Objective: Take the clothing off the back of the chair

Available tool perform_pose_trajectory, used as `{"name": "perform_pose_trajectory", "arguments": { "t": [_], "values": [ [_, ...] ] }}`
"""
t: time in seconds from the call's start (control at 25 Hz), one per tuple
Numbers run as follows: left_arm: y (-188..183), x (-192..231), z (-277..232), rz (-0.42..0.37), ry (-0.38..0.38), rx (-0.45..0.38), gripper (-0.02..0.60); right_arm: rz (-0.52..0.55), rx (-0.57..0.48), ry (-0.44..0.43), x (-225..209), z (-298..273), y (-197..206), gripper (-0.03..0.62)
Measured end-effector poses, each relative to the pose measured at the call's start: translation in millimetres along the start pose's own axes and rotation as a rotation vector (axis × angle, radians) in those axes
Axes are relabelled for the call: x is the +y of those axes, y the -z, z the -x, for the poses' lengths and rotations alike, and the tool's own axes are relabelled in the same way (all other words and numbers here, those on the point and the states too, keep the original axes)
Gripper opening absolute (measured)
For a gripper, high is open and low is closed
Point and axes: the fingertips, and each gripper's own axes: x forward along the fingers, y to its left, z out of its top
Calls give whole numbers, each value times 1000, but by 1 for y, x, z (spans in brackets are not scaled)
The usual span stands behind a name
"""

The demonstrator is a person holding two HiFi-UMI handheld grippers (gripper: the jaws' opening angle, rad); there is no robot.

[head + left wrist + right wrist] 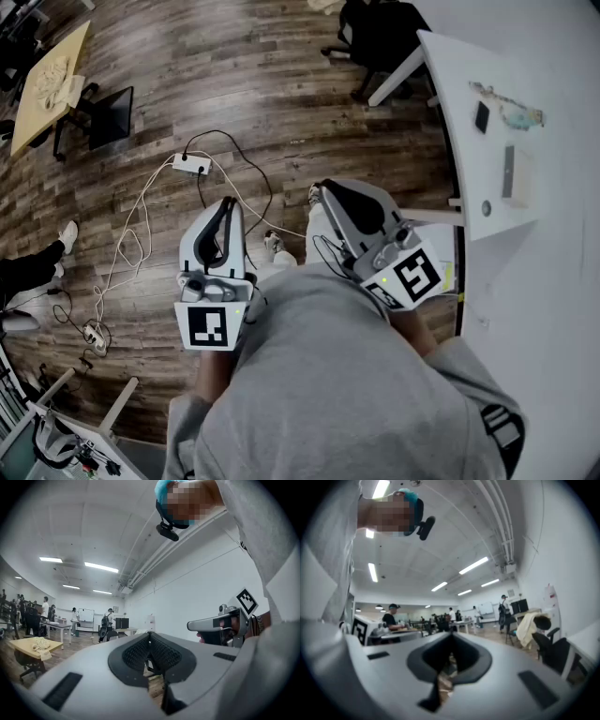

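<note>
A cream garment hangs over a chair back across the room, right of centre in the right gripper view, just beyond a black office chair. In the head view that black chair stands at the top edge, far from both grippers. My left gripper is held level in front of the body, jaws shut with nothing between them. Beside it, the right gripper points forward, jaws together and empty. The right gripper also shows at the right of the left gripper view.
A white table runs along the right, with a dark phone-like item on it. A power strip and loose cables lie on the wood floor ahead. A tan table stands at the far left. Several people stand in the background.
</note>
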Motion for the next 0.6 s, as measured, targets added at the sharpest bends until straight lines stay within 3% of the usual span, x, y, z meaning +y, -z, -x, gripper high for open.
{"name": "perform_pose_trajectory", "arguments": {
  "t": [0.6],
  "values": [
    [1, -8, -14, 7, 23, -5, 46, -16, 12, 17, -9, 3, 3, 34]
  ]
}}
